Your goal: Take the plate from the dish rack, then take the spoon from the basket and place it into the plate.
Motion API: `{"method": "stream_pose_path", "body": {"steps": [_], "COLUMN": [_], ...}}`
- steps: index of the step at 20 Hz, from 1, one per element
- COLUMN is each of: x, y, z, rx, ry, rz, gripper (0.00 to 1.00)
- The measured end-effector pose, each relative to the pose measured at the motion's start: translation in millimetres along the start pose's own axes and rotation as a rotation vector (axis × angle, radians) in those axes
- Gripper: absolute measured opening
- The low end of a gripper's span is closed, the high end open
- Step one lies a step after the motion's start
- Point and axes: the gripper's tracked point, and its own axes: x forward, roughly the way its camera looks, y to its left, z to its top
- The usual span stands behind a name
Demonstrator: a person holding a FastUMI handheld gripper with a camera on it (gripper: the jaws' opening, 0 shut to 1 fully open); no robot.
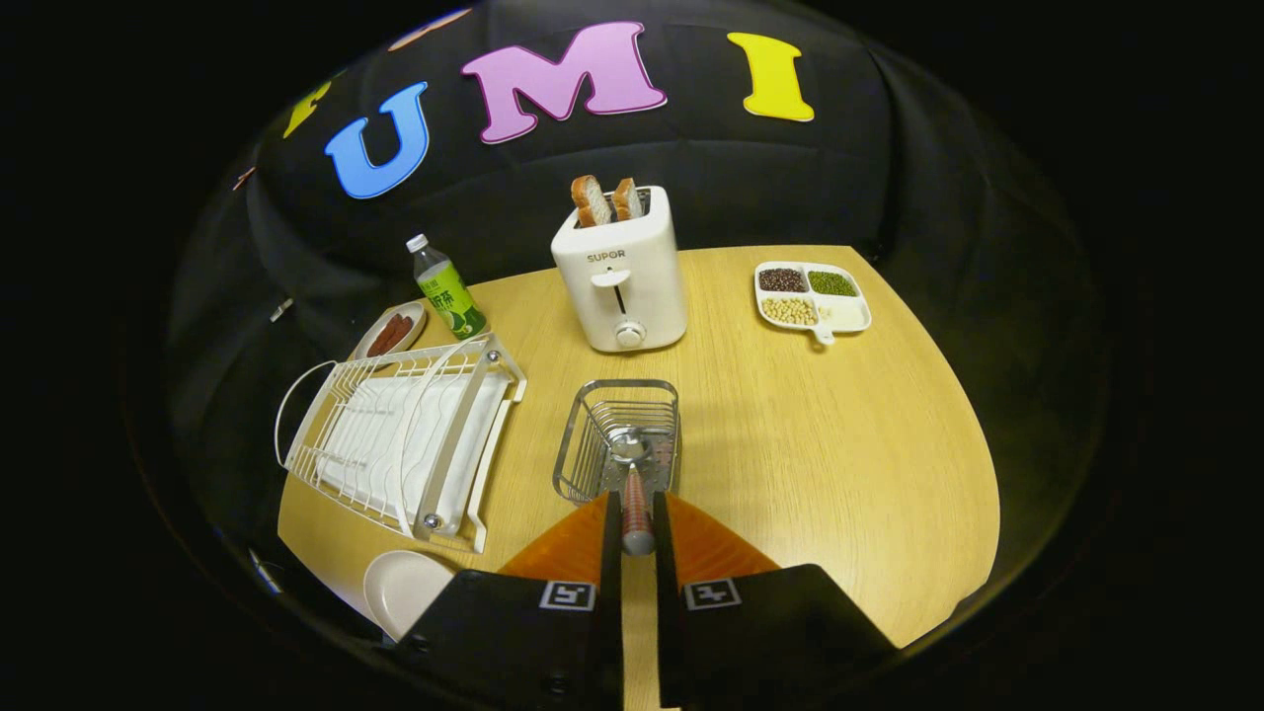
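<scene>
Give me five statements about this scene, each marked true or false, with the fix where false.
1. The gripper has its jaws closed on the spoon's handle. True.
2. The plate stands in the dish rack. False: it lies on the table beside the rack's near end, and the rack holds no plate.
3. The spoon's bowl is over the wire basket. True.
4. The toaster is empty. False: two bread slices stick out of it.
5. The bottle lies flat. False: it stands upright beyond the rack.
</scene>
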Motion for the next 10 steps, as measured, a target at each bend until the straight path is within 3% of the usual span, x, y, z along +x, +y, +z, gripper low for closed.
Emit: {"method": "stream_pose_path", "body": {"steps": [4, 10], "x": [-8.5, -41.2], "y": [-6.6, -1.6], "z": [9.4, 24.4], "rx": [-0.016, -0.012], "ry": [-0.022, -0.069], "rz": [-0.037, -0.032], "gripper": [0.11, 0.1]}}
